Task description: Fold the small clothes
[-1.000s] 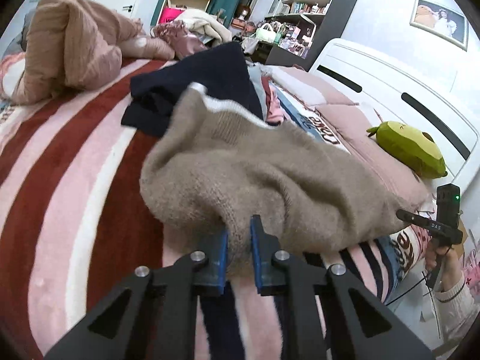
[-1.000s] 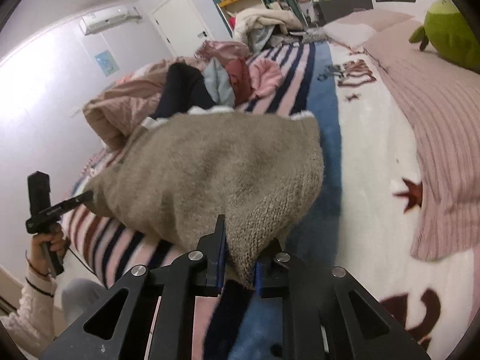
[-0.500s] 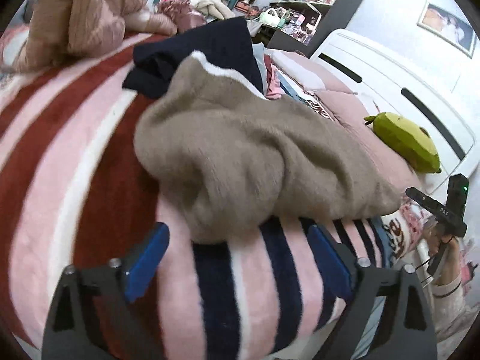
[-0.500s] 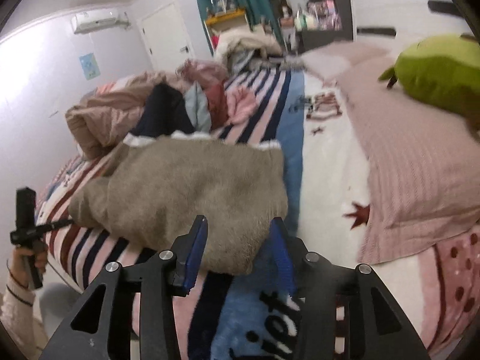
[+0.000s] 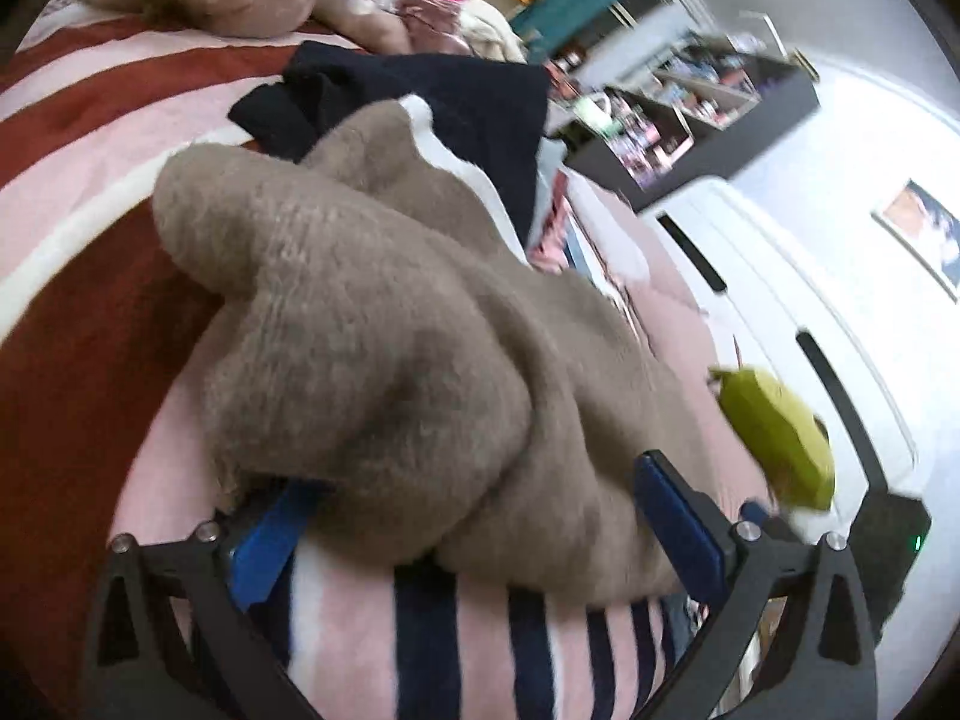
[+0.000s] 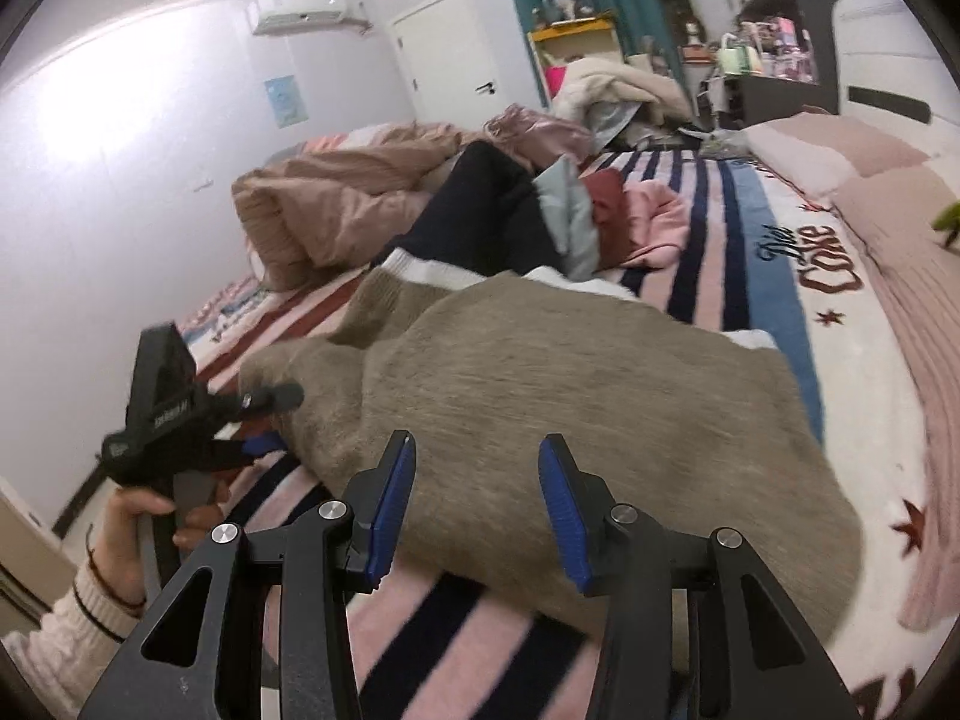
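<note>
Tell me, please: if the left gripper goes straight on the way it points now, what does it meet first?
Most likely the beige knitted garment: its near edge already lies between the open fingers of the left gripper.

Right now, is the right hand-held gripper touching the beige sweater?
Cannot tell. In the right wrist view the right hand-held gripper stands open over the beige sweater, nothing pinched; no gap or contact shows plainly.

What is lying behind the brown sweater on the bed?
Behind the brown sweater lies a dark navy garment, beside light blue, red and pink clothes. The sweater covers the navy garment's near edge, so that edge is hidden.
</note>
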Available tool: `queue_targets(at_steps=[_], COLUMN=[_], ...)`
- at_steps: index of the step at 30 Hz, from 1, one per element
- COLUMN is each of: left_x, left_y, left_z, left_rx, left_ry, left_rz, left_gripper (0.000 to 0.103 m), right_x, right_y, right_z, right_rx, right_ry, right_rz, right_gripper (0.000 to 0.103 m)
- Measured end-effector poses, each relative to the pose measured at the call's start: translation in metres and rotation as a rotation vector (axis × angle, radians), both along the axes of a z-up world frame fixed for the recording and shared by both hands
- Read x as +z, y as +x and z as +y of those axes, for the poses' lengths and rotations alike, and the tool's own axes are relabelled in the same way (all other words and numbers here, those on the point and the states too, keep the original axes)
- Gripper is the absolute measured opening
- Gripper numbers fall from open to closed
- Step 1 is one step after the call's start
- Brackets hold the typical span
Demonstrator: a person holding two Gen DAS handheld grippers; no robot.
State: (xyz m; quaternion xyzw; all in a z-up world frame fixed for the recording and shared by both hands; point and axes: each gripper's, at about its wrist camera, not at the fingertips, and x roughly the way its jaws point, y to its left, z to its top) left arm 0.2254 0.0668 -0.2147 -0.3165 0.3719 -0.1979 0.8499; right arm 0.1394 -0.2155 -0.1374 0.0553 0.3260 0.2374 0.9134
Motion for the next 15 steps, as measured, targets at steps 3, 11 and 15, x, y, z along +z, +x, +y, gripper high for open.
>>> queue_targets(at_steps=[3, 11, 15], left_x=[-0.003, 0.000, 0.008], left_y=[0.010, 0.010, -0.004], left_z=[-0.001, -0.011, -0.008], left_rx=[0.051, 0.108, 0.089], left_ry=[-0.006, 0.129, 0.147], left_rz=[0.034, 0.041, -0.048], left_gripper=[0.102, 0.033, 0.029], right_x=[-0.006, -0.018, -0.040], right_y=[0.011, 0.031, 0.036], right_z=[0.020, 0.034, 0.037], right_rx=[0.007, 0.004, 0.026], right_ry=[-0.073, -0.132, -0.125], right_rz=[-0.009, 0.002, 0.070], right_gripper=[0.036, 0.007, 0.007])
